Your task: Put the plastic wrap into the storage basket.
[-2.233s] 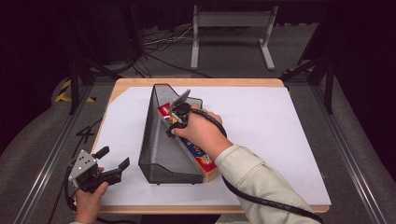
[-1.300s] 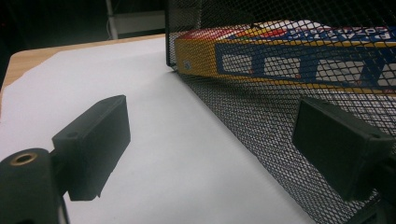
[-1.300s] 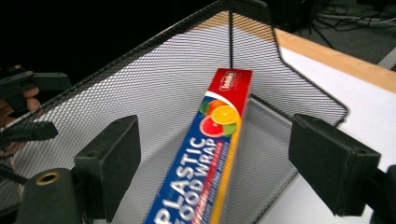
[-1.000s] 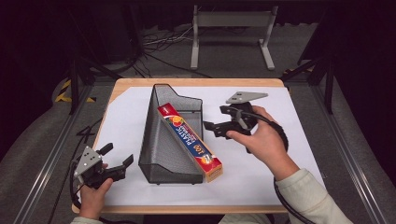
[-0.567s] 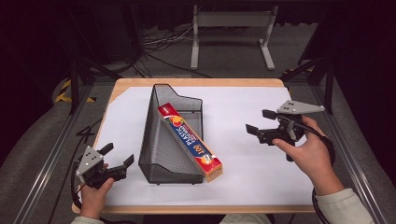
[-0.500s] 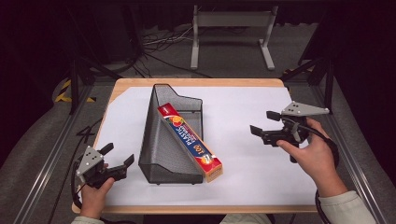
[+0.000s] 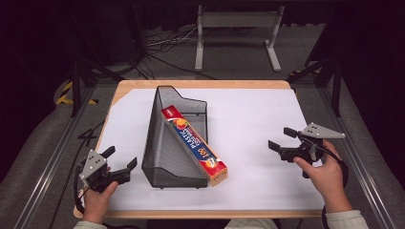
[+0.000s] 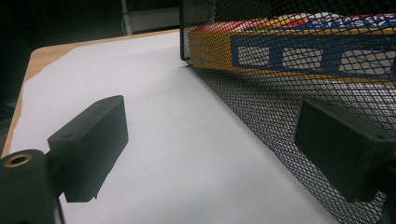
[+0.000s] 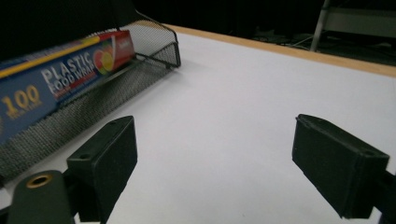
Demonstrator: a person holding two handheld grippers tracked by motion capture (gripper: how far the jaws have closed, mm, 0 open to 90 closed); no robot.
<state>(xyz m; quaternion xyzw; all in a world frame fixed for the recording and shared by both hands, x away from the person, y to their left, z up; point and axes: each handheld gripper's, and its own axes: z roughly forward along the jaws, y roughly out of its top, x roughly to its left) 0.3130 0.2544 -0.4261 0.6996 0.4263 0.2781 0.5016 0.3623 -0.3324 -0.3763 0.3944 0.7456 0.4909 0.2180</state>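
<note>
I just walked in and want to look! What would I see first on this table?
First you'd spot the bright plastic wrap box, red, blue and yellow, lying slanted in the black mesh tray in the middle of the white table, with its near end poking out. Then the two open grippers: the left gripper sits at the near left corner, and the right gripper is out to the right, each apart from the tray.

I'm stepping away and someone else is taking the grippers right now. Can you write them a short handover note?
Left gripper: open, empty, at the table's near left corner beside the mesh tray.
Right gripper: open, empty, over the white table sheet on the right, apart from the tray.
Plastic wrap box: lies slanted in the mesh tray, its near end sticking out past the tray's open front.
Done: box is in the tray. Left: possibly pushing it fully in.
</note>
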